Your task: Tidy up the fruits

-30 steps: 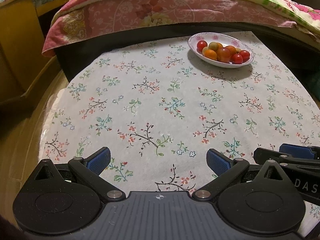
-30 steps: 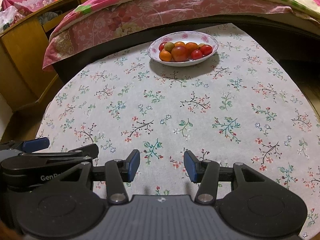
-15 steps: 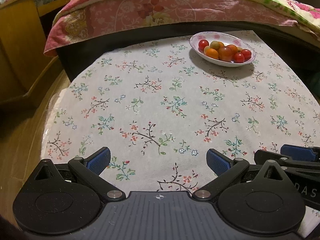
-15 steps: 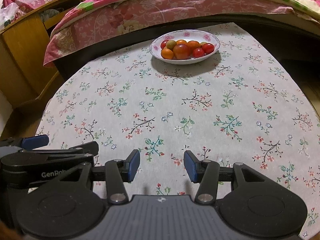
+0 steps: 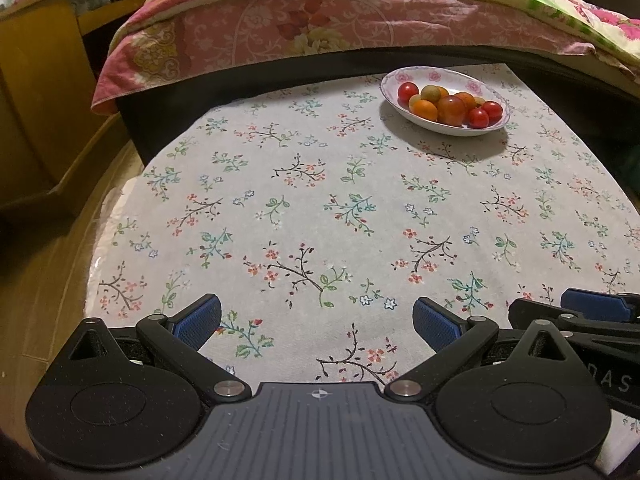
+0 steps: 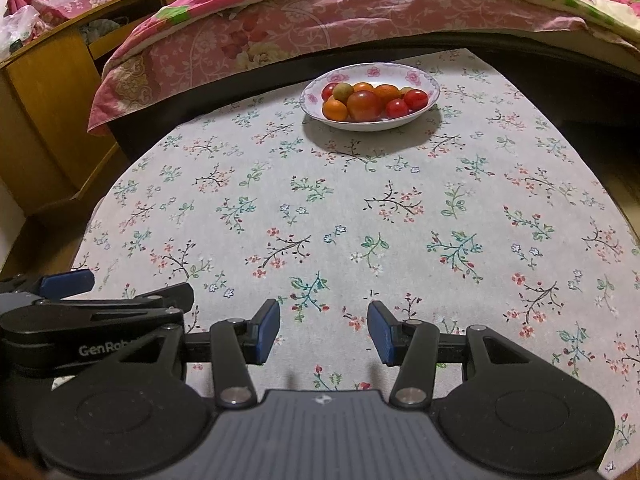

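From the left wrist, the left gripper [image 5: 316, 320] gapes wide and empty over the floral cloth [image 5: 280, 208], well short of the oval porcelain bowl [image 5: 496, 126] of glossy round fruits [image 5: 452, 109], while from the right wrist the right gripper [image 6: 323, 328] stands narrower, empty, beside "GenRob", cut off.

I log one shallow white oval bowl with pink flower rim [image 6: 416, 76], upright at the table's far edge, holding small red, orange and greenish round fruits [image 6: 363, 105] heaped together.
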A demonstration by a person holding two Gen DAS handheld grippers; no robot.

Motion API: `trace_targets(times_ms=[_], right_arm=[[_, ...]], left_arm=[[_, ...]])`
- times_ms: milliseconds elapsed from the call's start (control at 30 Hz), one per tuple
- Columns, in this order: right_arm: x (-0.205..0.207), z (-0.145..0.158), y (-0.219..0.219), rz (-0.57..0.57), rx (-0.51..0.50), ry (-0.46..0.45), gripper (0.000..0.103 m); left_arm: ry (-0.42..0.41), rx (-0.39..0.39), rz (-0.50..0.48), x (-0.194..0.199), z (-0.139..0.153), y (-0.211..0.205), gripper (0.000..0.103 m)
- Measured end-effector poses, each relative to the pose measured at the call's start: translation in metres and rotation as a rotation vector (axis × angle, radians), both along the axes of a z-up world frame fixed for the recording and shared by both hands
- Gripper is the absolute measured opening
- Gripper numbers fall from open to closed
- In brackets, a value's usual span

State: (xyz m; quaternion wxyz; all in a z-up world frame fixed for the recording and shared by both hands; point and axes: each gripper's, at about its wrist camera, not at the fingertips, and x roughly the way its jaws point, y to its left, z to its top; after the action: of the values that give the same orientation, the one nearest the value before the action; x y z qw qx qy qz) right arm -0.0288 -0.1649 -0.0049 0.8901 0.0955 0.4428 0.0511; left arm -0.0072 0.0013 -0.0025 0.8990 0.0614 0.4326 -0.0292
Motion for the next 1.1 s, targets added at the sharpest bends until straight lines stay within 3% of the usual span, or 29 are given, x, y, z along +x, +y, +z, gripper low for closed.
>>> trace_targets(times_ms=[1100], right_arm=[[-0.0007,-0.002,0.0007,0.003,0.003,0.005,0.047]], left_arm=[[0.003,0.006,0.0,-0.0018,-0.0019,0.0002,0.103]])
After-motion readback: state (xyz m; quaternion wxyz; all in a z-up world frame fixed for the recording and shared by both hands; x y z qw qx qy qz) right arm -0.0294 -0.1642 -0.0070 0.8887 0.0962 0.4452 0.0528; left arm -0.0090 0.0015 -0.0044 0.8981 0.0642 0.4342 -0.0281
